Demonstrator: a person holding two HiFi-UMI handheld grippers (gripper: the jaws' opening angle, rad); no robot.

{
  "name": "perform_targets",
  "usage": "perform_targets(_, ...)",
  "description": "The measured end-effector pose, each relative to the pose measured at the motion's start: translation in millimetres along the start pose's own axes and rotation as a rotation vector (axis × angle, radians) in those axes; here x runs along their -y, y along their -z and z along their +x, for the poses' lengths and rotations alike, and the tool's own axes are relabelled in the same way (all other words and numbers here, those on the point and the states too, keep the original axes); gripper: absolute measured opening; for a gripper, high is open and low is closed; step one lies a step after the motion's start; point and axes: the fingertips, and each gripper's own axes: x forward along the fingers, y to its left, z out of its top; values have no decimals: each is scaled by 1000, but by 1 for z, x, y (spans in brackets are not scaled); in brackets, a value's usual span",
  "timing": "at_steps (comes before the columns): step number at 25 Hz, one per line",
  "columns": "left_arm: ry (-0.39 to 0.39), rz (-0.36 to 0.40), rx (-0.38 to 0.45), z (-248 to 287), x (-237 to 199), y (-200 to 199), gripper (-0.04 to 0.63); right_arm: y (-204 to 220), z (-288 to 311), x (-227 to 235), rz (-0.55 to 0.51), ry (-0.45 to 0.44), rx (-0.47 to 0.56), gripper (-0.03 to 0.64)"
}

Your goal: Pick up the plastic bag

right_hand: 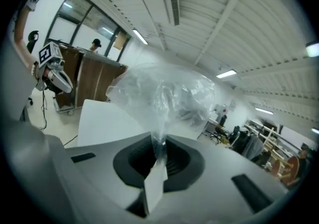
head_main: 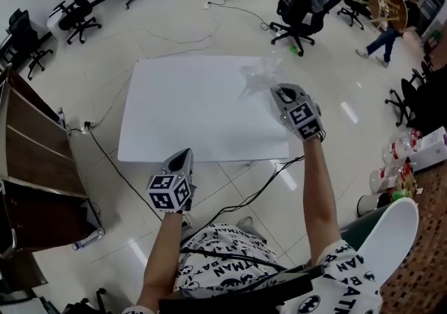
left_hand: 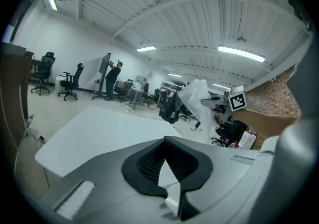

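Nearest in, the left gripper (head_main: 183, 159) hangs low off the table (head_main: 174, 107) by its near edge. Its jaws are together on nothing. It looks parked there on purpose, out of the way, since one gripper is enough for so light a load.

Further out, the right gripper (head_main: 281, 91) is up over the far right corner. Its jaws are pinched tight on a gathered twist of the bag (head_main: 258, 74). That's a sensible hold, as bunched film gives the pads something to bite. The rest of the bag billows out beyond the tips, and from the left gripper view it seems to hang clear of the tabletop, so I'd call the pick-up as good as done.

Beyond that, chairs (head_main: 299, 9) stand on the open floor.
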Motion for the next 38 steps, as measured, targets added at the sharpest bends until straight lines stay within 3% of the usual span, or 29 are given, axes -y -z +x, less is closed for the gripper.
perform_targets(9, -95, -43, -44, -19, -41, 21, 0, 27, 153, -168, -219, -397, -127, 11)
perform_targets(13, -148, -60, -53, -35, -63, 27, 0, 32, 190, -236, -206, -521, -142, 12)
perform_targets(18, -192, -93, -60, -51, -86, 34, 0, 40, 216, -299, -114, -625, -197, 20)
perform_targets(20, -198, -101, -66, -56, -93, 39, 0, 43, 223, -318, -87, -639, -222, 28)
perform_targets(22, -199, -109, -72, -58, -95, 43, 0, 48, 230, -334, -51, -653, -243, 137)
perform_targets(24, -201, -115, -78, -58, -96, 46, 0, 53, 236, -344, -22, -653, -246, 140)
perform_targets(26, -200, -117, -83, -59, -96, 48, 0, 54, 238, -347, 6, -628, -251, 267)
perform_targets(32, -192, -127, -90, -60, -104, 54, 0, 32, 219, -325, 147, -475, -141, 261)
perform_targets(34, -187, -131, -95, -60, -103, 57, 0, 28, 212, -323, 162, -434, -111, 180)
perform_targets(36, -182, -134, -100, -60, -103, 59, 0, 29, 211, -329, 164, -422, -115, 170)
perform_targets(38, -179, -137, -103, -62, -104, 62, 0, 36, 215, -341, 137, -421, -157, 27)
